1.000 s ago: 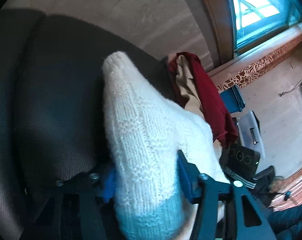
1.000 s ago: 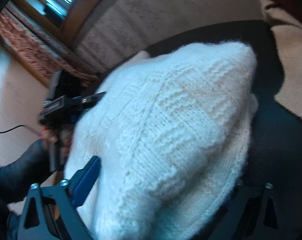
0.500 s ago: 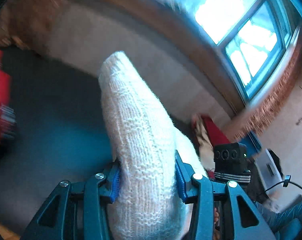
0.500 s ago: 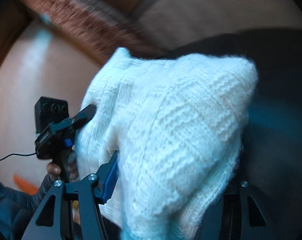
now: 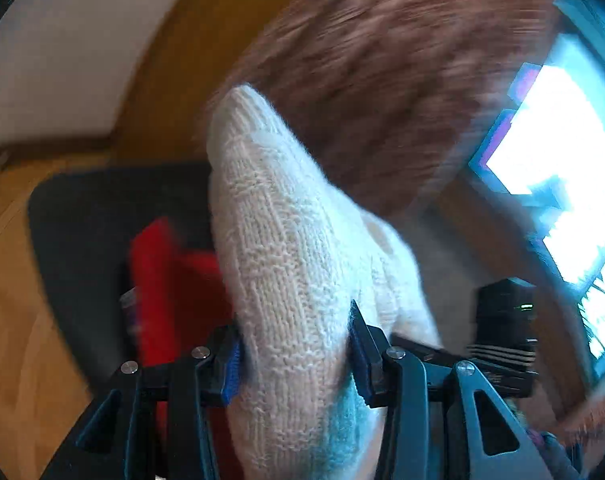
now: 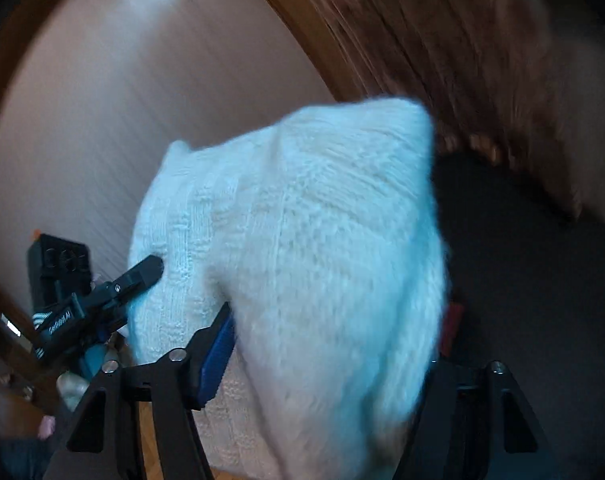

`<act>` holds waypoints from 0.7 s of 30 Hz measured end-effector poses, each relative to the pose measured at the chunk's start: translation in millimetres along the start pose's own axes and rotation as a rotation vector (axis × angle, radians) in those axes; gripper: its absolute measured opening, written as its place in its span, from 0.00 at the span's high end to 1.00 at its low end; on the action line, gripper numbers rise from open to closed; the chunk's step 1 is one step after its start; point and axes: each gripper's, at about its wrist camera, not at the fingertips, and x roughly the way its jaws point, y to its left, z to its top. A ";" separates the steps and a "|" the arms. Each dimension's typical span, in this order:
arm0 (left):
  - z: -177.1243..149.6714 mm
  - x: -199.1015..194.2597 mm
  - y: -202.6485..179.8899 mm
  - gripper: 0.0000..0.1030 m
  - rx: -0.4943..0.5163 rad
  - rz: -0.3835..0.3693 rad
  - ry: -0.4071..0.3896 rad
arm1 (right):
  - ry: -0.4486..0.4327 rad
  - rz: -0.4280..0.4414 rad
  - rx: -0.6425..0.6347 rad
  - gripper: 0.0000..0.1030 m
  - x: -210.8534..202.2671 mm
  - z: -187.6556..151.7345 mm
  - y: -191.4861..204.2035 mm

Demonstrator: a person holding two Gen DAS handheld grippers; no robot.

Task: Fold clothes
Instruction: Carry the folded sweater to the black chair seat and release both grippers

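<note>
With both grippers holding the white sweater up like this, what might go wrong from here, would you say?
1. The sweater is bunched thick between both sets of jaws, so a layer may slip out mid-swing; both views are motion-blurred.
2. The left gripper and right gripper sit close together on the knit, so they might collide.
3. A red garment lies on the dark surface below; setting the sweater down there could tangle the two.
</note>
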 end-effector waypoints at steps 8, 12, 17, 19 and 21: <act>12.5 18.8 18.4 0.51 -0.056 0.054 0.043 | 0.092 -0.071 0.080 0.08 90.4 33.0 -33.6; 21.1 -22.4 -9.0 0.54 0.033 0.222 -0.087 | -0.034 -0.229 -0.166 0.08 48.8 55.3 0.1; 23.5 -41.8 -52.0 0.54 0.179 0.181 -0.168 | -0.078 -0.226 -0.529 0.26 18.0 50.8 73.2; 21.7 -19.3 -62.8 0.54 0.207 0.172 -0.103 | 0.023 -0.170 -0.602 0.34 38.9 44.1 88.1; 16.2 17.6 -59.7 0.54 0.189 0.196 0.006 | 0.137 -0.195 -0.591 0.36 72.7 45.0 76.3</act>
